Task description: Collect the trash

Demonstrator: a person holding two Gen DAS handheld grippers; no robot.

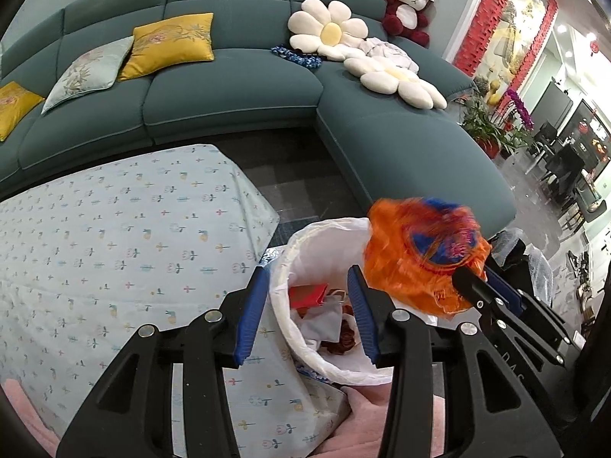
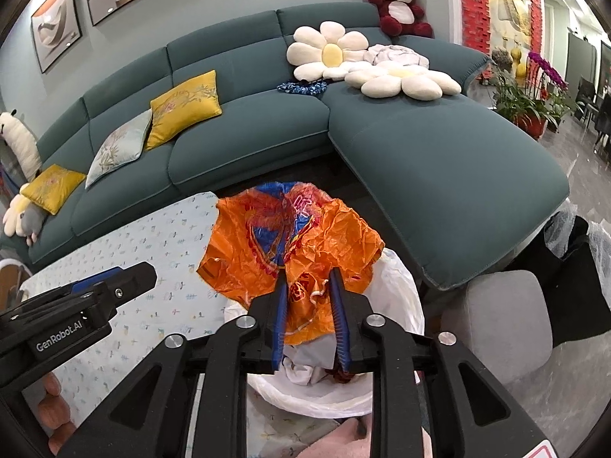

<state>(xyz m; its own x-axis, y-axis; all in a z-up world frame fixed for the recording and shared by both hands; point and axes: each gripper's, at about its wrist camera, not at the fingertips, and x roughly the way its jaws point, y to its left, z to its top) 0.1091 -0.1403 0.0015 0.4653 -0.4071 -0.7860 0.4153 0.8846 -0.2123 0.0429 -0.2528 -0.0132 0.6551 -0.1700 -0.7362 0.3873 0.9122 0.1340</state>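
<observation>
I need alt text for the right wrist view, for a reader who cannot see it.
The right tool grips a crumpled orange plastic bag above a white-lined trash bin beside a table with a floral cloth. The left tool reaches in from the left, and a teal sofa fills the background.

The left gripper [image 1: 307, 305] hangs over the bin [image 1: 328, 366] with its jaws spread and nothing between them. The right gripper [image 1: 483, 280] grips a crumpled orange bag [image 1: 416, 255] above the bin's rim. Paper scraps [image 1: 324, 320] lie inside the bin.
</observation>
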